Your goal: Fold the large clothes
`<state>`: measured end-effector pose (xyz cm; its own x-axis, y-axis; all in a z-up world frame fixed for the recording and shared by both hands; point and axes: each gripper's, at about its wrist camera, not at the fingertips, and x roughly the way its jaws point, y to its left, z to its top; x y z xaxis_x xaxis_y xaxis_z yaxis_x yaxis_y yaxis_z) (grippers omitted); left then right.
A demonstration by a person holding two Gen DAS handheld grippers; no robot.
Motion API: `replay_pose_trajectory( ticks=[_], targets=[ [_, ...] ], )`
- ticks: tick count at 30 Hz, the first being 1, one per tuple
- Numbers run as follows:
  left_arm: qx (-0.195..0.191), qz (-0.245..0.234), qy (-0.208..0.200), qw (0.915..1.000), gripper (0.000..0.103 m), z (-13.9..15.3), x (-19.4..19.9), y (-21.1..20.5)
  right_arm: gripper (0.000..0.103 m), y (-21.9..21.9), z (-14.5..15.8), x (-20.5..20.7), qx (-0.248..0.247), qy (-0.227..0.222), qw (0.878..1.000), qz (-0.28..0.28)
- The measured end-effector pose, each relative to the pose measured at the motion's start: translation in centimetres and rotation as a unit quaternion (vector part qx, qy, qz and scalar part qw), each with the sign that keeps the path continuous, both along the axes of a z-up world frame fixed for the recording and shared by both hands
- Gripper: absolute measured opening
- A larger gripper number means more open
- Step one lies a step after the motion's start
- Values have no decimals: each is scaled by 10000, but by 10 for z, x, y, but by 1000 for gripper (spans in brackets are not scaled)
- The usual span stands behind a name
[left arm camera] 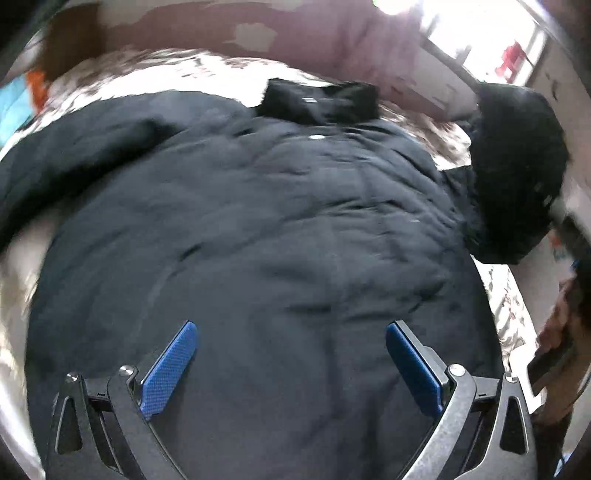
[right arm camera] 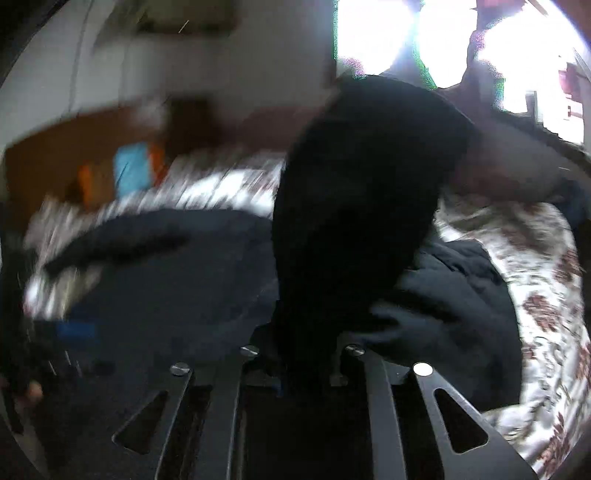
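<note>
A large dark navy padded jacket (left arm camera: 277, 221) lies spread front-up on the bed, collar (left arm camera: 317, 99) at the far side. My left gripper (left arm camera: 291, 354) hovers over its lower part, blue pads (left arm camera: 170, 369) wide apart and empty. My right gripper (right arm camera: 306, 354) is shut on the jacket's sleeve (right arm camera: 354, 206), which rises as a dark lifted column in front of the camera; its fingertips are hidden by the fabric. The lifted sleeve also shows at the right in the left wrist view (left arm camera: 517, 166). The jacket body (right arm camera: 166, 280) lies to the left below it.
The bed has a white sheet with a brown floral print (right arm camera: 535, 295). A pink headboard or wall (left arm camera: 295, 33) stands beyond the collar. A bright window (right arm camera: 388, 29) is behind. Blue and orange items (right arm camera: 129, 170) lie at the far left.
</note>
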<state>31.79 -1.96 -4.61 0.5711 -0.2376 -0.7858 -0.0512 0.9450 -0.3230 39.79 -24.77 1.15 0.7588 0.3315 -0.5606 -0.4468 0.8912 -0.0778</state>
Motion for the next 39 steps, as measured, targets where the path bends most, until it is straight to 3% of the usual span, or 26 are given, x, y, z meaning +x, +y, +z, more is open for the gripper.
replay_pose_trajectory(
  ticks=[1, 2, 3, 8, 11, 14, 17, 18, 20, 23, 25, 26, 28, 29, 30, 31, 34, 39],
  targets=[
    [-65, 85, -14, 9999, 103, -2, -5, 8, 39, 11, -8, -5, -76, 136, 9998, 105],
    [-145, 190, -56, 9997, 103, -6, -11, 16, 62, 15, -14, -7, -73, 224, 9996, 130],
    [-213, 263, -94, 9994, 103, -8, -17, 21, 76, 11, -20, -14, 13, 251, 9996, 134],
    [-489, 317, -304, 9978, 103, -15, -29, 30, 78, -30, -3, -21, 909, 138, 9955, 231],
    [-661, 110, -389, 9970, 103, -11, -16, 23, 88, -75, -2, -22, 1046, -86, 9934, -457],
    [-1066, 48, -436, 9933, 103, -8, 0, 22, 88, -113, -12, -10, 1079, 8, 9835, -1452],
    [-1406, 175, 80, 9899, 103, -24, 23, 20, 88, -143, -24, 11, 1442, 384, 9667, -2080],
    [-1379, 364, 380, 9890, 102, -33, 35, 19, 88, -150, -29, 15, 1555, 467, 9617, -2209],
    [-1420, 618, 523, 9866, 102, -39, 44, 17, 88, -161, -36, 21, 1610, 594, 9530, -2497],
    [-1155, 869, 727, 9868, 102, -40, 59, 12, 88, -161, -41, 29, 1385, 481, 9520, -2686],
    [-845, 933, 689, 9896, 94, -35, 64, 5, 89, -158, -43, 36, 1287, 374, 9521, -2747],
    [-679, 950, 619, 9912, 77, -32, 65, 1, 89, -157, -44, 39, 1296, 352, 9524, -2735],
    [-128, 993, 483, 9938, 63, -22, 67, -8, 89, -160, -47, 44, 1390, 388, 9530, -2663],
    [88, 976, 346, 9946, 44, -16, 67, -9, 89, -159, -48, 45, 1442, 390, 9528, -2642],
    [486, 991, 171, 9937, 15, -8, 67, -14, 89, -158, -45, 42, 1482, 371, 9531, -2614],
    [748, 1002, 81, 9921, 3, -1, 69, -14, 89, -156, -44, 42, 1519, 341, 9544, -2547],
    [745, 1180, -428, 9893, 5, 21, 71, 4, 89, -142, -39, 39, 1506, 195, 9619, -2275],
    [1025, 1716, -1138, 9732, 5, 52, 76, 38, 89, -105, -38, 37, 1116, 63, 9787, -1724]
  ],
)
